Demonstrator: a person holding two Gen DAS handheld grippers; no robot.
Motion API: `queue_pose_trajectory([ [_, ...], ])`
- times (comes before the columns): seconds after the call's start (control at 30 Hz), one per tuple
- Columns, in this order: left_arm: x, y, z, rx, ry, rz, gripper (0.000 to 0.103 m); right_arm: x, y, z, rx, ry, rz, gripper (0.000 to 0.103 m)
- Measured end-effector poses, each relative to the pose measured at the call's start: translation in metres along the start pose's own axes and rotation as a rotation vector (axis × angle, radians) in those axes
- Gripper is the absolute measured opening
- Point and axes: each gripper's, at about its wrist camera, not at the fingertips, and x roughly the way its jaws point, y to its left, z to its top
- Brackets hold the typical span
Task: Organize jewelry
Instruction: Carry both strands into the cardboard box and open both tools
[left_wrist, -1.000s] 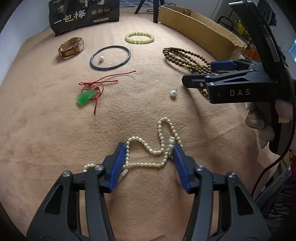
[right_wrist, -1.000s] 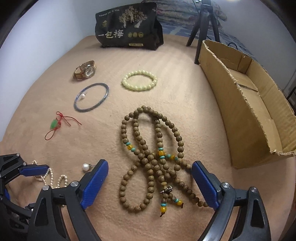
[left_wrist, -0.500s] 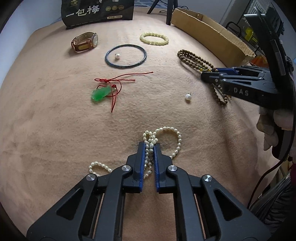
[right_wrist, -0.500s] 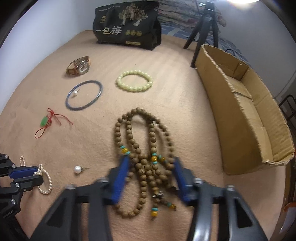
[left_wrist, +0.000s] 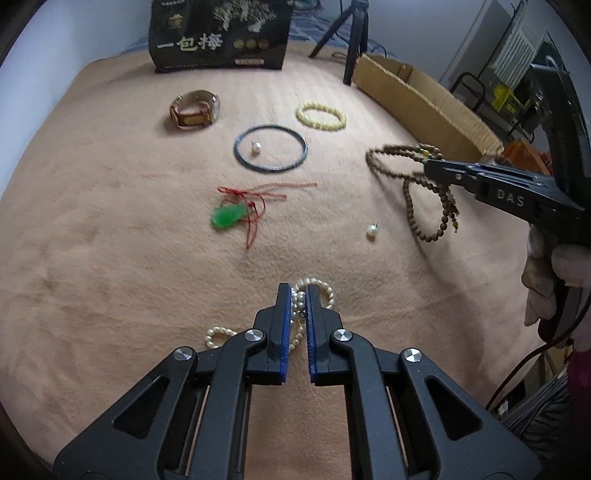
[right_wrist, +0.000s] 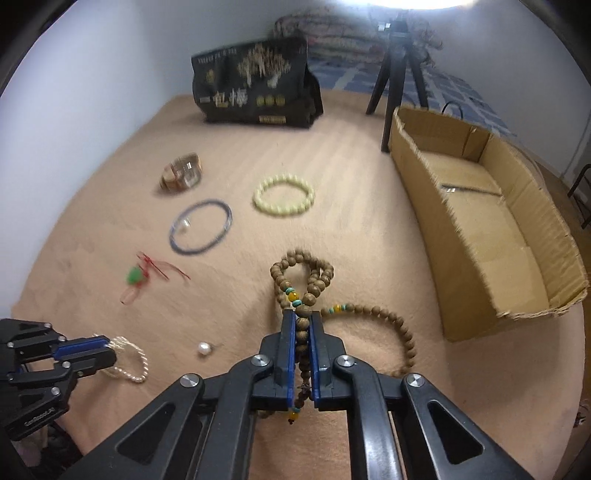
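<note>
My left gripper (left_wrist: 296, 291) is shut on a white pearl necklace (left_wrist: 320, 291) that bunches between its blue pads and trails on the tan cloth; it also shows in the right wrist view (right_wrist: 127, 360). My right gripper (right_wrist: 303, 317) is shut on a long brown wooden bead necklace (right_wrist: 301, 269), lifting it so loops hang; it shows in the left wrist view (left_wrist: 417, 192). A cardboard box (right_wrist: 491, 236) lies open at the right.
On the cloth lie a watch (left_wrist: 195, 109), a dark bangle (left_wrist: 270, 147) with a pearl (left_wrist: 256, 147) inside, a pale green bead bracelet (left_wrist: 320, 115), a green pendant on red cord (left_wrist: 231, 216) and a pearl stud (left_wrist: 372, 230). A black bag (left_wrist: 221, 33) and tripod (right_wrist: 395, 77) stand behind.
Both grippers closed from open: the left on the pearl necklace, the right on the wooden beads. Both have since lifted, pulling the necklaces up off the cloth.
</note>
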Motion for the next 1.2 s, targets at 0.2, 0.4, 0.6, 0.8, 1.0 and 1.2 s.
queue_pose_trajectory([
  [0.2,-0.021,0.003,0.005,-0.019,-0.054,-0.011,0.005,-0.029,-0.001,0.008,0.027,-0.069,0.019,0.004],
  [0.4,-0.042,0.005,0.013,-0.039,-0.118,-0.025,0.005,-0.063,0.000,0.017,0.041,-0.153,0.040,0.004],
  [0.6,-0.061,0.005,0.022,-0.054,-0.176,-0.039,0.005,-0.096,-0.002,0.023,0.057,-0.238,0.052,0.004],
  [0.8,-0.075,0.006,0.032,-0.078,-0.202,-0.073,0.005,-0.118,-0.011,0.031,0.086,-0.305,0.050,0.004],
  [1.0,-0.087,-0.007,0.041,-0.062,-0.231,-0.087,0.005,-0.137,-0.022,0.039,0.104,-0.360,0.030,0.004],
  [1.2,-0.095,-0.021,0.060,-0.038,-0.263,-0.103,0.001,-0.146,-0.043,0.047,0.150,-0.397,0.013,0.004],
])
